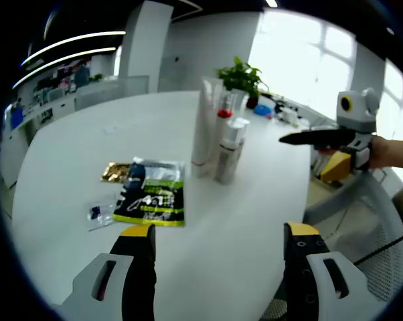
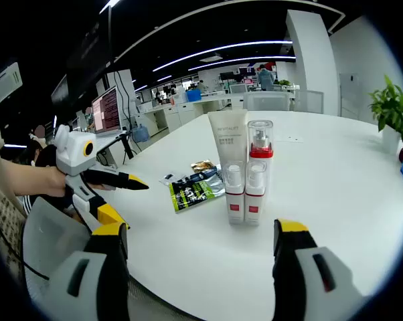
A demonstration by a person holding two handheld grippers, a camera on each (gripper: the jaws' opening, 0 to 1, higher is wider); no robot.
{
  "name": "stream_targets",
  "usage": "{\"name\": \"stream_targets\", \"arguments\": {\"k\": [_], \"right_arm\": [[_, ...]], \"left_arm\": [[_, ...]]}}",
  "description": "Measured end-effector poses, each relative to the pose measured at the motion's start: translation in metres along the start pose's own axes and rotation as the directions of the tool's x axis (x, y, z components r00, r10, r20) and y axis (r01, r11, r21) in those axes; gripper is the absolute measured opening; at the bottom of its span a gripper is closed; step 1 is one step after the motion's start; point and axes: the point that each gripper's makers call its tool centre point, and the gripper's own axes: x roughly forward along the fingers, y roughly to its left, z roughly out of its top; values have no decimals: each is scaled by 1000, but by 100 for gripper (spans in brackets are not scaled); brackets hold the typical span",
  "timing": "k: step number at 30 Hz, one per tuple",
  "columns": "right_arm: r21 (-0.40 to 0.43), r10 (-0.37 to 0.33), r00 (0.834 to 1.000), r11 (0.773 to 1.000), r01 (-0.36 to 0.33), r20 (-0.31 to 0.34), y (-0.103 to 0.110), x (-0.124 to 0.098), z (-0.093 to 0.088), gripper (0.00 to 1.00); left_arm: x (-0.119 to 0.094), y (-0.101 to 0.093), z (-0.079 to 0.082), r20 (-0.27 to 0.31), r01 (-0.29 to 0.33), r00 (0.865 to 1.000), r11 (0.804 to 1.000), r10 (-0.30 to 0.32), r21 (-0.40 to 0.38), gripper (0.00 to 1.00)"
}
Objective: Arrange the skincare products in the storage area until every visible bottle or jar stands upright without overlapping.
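Standing upright in a tight cluster at the centre of the right gripper view are a tall white squeeze tube (image 2: 227,144), a clear pump bottle with a red collar (image 2: 260,144) and two small white bottles with red bases (image 2: 245,194) in front of them, all on the round white desk (image 2: 335,200). Left of the cluster lie flat foil sachets, a green-and-black one (image 2: 191,190) and a gold one (image 2: 203,165). The right tool (image 2: 201,267) rises from the bottom of that frame with its yellow-tipped jaws wide apart and empty. At the left edge the left tool (image 2: 131,180) is held by a hand, its dark jaws drawn together to a point.

In the left gripper view the same cluster (image 1: 218,137) sits upper centre, sachets (image 1: 151,190) lower left, a potted green plant (image 1: 242,77) behind. Its own jaws stand apart, empty.
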Motion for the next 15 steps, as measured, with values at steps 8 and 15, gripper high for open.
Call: {"name": "stream_targets", "arguments": {"k": [8,15], "right_arm": [[-20,-2,1000,1000,2,0,5,-2,1,91],[-32,-7,1000,999,8,10,8,-5,4,91]], "left_arm": [[-33,13,-18,13,-101,995,993,101,-53,84],[-65,27,-20,41,-197,979,978,200,-76,86]]}}
